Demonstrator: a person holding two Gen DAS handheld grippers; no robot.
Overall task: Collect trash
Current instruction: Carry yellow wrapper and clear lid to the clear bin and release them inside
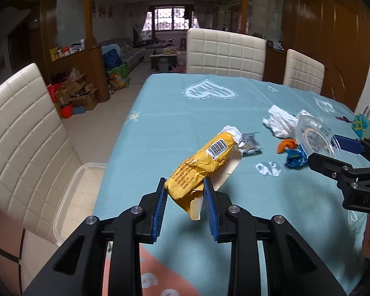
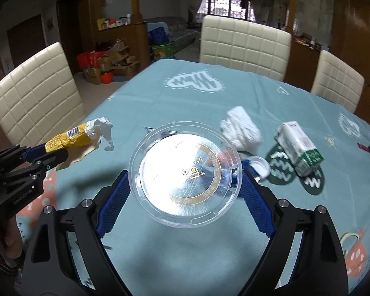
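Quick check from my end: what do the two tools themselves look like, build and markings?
Both match: black angular linkage frames with silver round pivot bolts and blue ribbed pads. The left tool bears pale lettering on its body, seen from the right wrist view; the right tool shows partial white letters, seen from the left.

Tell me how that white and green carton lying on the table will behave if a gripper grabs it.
The carton looks like thin board, so probably light and crushable under a firm squeeze. It lies on its side with flat faces, so it should slide rather than roll.

Two close wrist views, angled down along the jaws, sharing the table (image 1: 175,113).
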